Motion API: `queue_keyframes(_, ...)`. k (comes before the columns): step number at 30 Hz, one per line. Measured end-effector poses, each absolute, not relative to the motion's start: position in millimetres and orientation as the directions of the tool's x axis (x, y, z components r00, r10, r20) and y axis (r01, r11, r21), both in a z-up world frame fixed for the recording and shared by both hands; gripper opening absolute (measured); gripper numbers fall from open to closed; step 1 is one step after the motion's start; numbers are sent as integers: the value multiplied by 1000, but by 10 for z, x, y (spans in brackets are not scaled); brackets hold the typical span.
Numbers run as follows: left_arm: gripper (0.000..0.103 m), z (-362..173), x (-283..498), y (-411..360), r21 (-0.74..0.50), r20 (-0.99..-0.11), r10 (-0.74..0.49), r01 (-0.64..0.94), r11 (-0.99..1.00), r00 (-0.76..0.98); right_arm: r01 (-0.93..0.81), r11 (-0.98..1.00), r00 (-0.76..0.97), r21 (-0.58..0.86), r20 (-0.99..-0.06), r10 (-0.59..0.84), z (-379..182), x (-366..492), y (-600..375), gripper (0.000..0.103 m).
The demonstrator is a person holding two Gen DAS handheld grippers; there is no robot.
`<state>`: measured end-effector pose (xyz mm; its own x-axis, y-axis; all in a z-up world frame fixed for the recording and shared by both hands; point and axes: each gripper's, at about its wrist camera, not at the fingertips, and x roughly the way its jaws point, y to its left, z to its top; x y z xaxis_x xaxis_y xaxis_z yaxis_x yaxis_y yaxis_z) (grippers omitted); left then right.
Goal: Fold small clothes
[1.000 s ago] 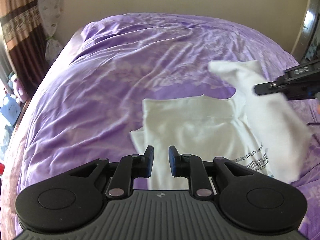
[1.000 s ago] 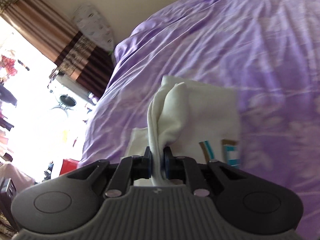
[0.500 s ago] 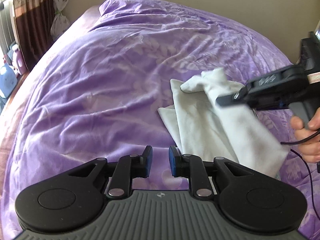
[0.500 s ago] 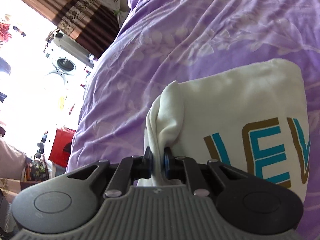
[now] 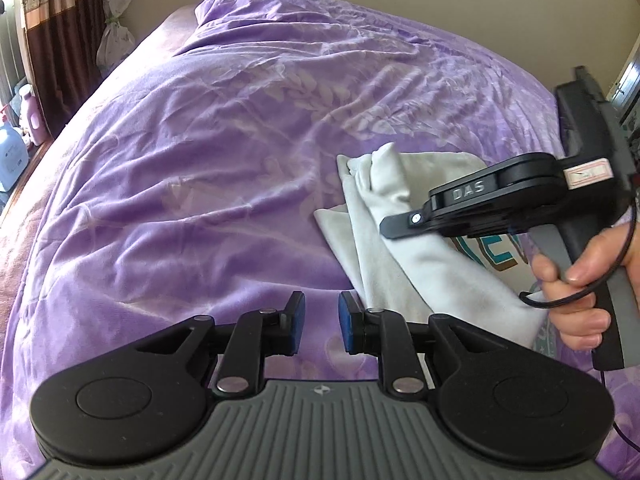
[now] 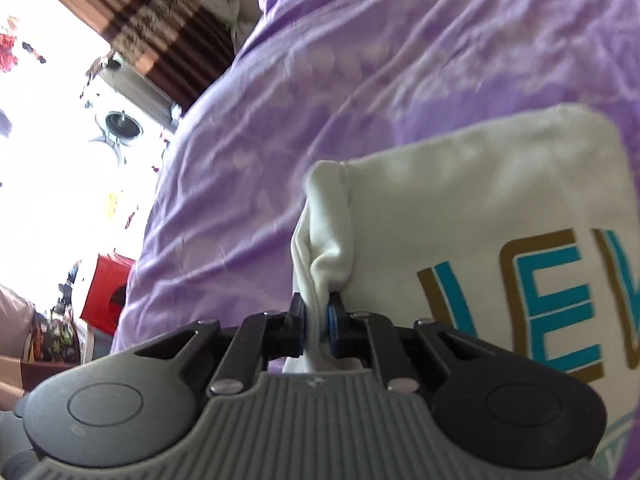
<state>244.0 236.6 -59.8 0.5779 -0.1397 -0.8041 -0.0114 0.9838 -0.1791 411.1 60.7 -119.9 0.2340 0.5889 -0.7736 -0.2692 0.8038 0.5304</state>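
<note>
Right gripper [image 6: 317,322] has its two fingers pinched tight on a bunched fold of the white T-shirt [image 6: 480,200], the cloth squeezed between the blue pads and rising in a puckered ridge just ahead of them. Beyond that ridge the shirt spreads flat on the purple bedspread [image 6: 360,60], with teal and brown block lettering [image 6: 552,292] showing on its right side. From the left wrist view the same gripper [image 5: 390,229] comes in from the right, held by the person's right hand [image 5: 580,292] with a thin black cable [image 5: 560,300] looping under the fingers, and the shirt [image 5: 384,240] lies folded lengthwise beneath it, on the right half of the bed.

Left gripper [image 5: 321,322] hovers above the bedspread [image 5: 220,160] just left of the shirt's near edge; its fingers stand apart with a clear gap and hold nothing. Brown striped curtains [image 5: 56,40] hang at the far left beside the bed, and a red box [image 6: 108,292] sits on the floor by the bright window
</note>
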Motion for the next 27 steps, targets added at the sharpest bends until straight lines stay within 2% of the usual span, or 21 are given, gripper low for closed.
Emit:
queue_keyframes(2, 24, -614, 2473, 2370, -185, -810, -135, -31, 982, 571, -270, 806, 197, 526, -790, 581, -1283, 4170, 689, 9)
queue_keyframes(5, 24, -577, 2468, 2356, -214, -808, -156, -37, 976, 568, -282, 813, 163, 509, -810, 564, -1369, 4219, 762, 18)
queue_keyframes(7, 28, -506, 2417, 2334, -220, -799, -164, -28, 975, 579, -295, 809, 168, 508, -806, 568, -1319, 4227, 780, 23)
queue_keyframes(9, 34, -431, 2371, 2323, -234, -788, -175, -24, 972, 591, -321, 799, 183, 509, -794, 579, -1186, 4199, 743, 33)
queue_keyframes(13, 49, -263, 2261, 2300, -323, -756, -240, -28, 946, 609, -368, 768, 216, 524, -756, 619, -802, 4023, 512, 40)
queue_keyframes(19, 62, -218, 2126, 2105, -415, -734, -333, -3, 910, 592, -454, 776, 285, 438, -754, 592, -470, 3576, -46, 50)
queue_keyframes(23, 65, -360, 2131, 1931, -384, -772, -309, -20, 923, 556, -474, 808, 343, 349, -773, 534, -517, 3207, -490, 50)
queue_keyframes(27, 65, -555, 2126, 1898, -269, -828, -195, -67, 961, 526, -449, 829, 379, 332, -770, 513, -687, 2875, -912, 53)
